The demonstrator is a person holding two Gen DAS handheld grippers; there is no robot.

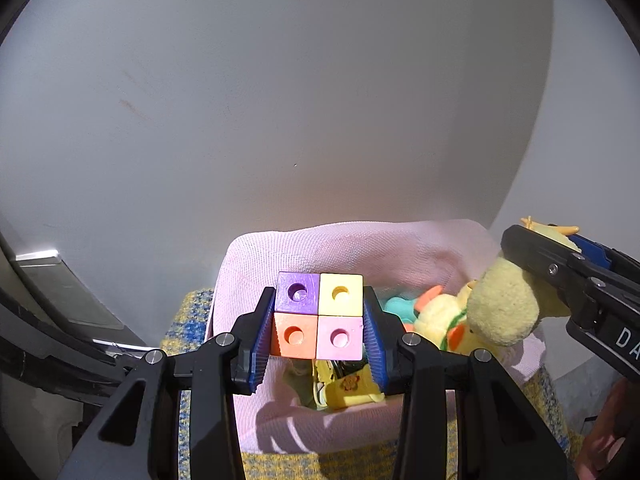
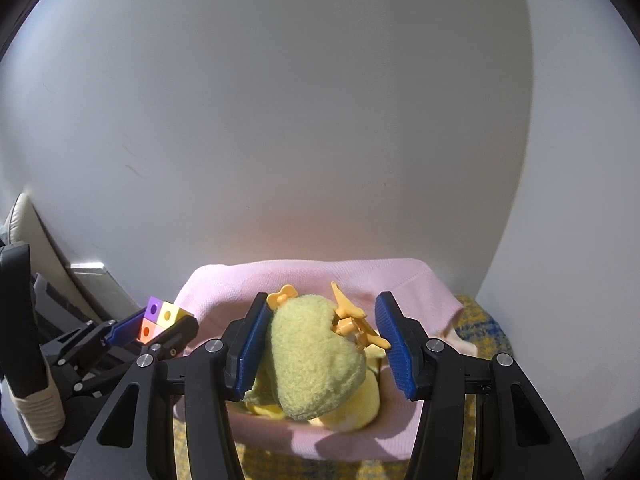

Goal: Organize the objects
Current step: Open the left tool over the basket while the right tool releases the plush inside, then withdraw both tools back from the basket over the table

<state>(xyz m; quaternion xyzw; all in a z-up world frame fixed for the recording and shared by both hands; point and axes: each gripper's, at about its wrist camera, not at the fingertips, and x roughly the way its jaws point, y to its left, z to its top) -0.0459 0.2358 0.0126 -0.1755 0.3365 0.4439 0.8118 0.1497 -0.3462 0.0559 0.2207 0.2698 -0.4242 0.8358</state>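
Blue ribbed pads of the left gripper (image 1: pixel 319 322) press on both sides of a block of four cubes (image 1: pixel 319 316), so this claw is clenched on it. The block shows four faces, purple and yellow above, orange and pink below, each with a round hole. It hangs over the open mouth of a pink fabric basket (image 1: pixel 360 240). Below the block, inside the basket, lies a small yellow toy with a flower print (image 1: pixel 350 390), and beside it a plush duck (image 1: pixel 440 320) with orange and teal parts.

In the right wrist view, the right gripper (image 2: pixel 322 344) stands wide apart. Its left pad touches a yellow plush toy (image 2: pixel 316 360), while its right pad is apart from the plush, with a gap between them. I read this claw as released and not squeezing. An orange plastic clip (image 2: pixel 352 320) sits at the far side of the plush, between the two pads. The plush rests in the pink fabric basket (image 2: pixel 400 280), over another pale yellow soft thing; what that is, I cannot tell.

The basket stands on a yellow and blue woven cloth (image 2: pixel 484 328). Behind all is a plain white wall (image 2: pixel 300 100). At the left of the right view, the left gripper (image 2: pixel 156 326) with the cube block (image 2: pixel 160 318) is near the basket rim.
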